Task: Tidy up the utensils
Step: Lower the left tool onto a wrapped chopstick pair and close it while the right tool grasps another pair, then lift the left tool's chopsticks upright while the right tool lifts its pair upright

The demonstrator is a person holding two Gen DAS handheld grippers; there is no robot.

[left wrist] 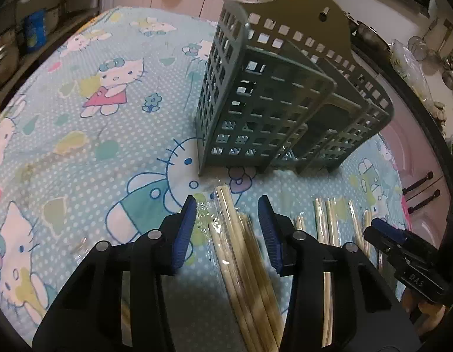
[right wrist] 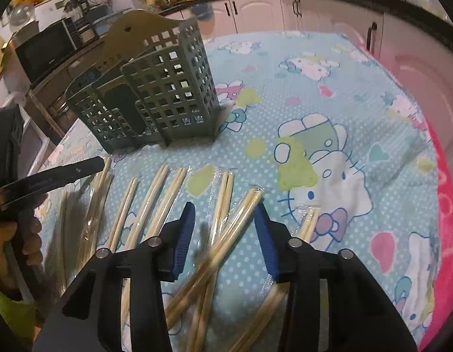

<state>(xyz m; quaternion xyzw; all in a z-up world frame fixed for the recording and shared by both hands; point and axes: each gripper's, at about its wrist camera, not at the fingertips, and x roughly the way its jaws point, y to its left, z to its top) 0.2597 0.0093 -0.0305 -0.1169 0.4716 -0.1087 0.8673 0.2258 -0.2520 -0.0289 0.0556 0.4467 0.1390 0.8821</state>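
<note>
A grey-green perforated utensil holder (left wrist: 270, 102) (right wrist: 156, 88) stands upright on the table. In front of it lie several pairs of wooden chopsticks in clear wrappers. My left gripper (left wrist: 227, 202) hangs over one wrapped bundle (left wrist: 241, 249). Its blue pads stand apart on either side of the bundle, with gaps showing, and do not press on it. My right gripper (right wrist: 225, 208) hovers over two crossed wrapped pairs (right wrist: 223, 234), pads likewise apart and clear of them. Each gripper also shows at the edge of the other's view: the right gripper (left wrist: 384, 231), the left gripper (right wrist: 79, 167).
More wrapped chopstick pairs (right wrist: 156, 196) (left wrist: 329, 223) lie in a row between the grippers. The cartoon-cat tablecloth (left wrist: 94, 132) covers the table, with a pink border (right wrist: 449, 220) on the right. A hand (right wrist: 27, 234) holds the left gripper. A microwave (right wrist: 47, 50) sits behind.
</note>
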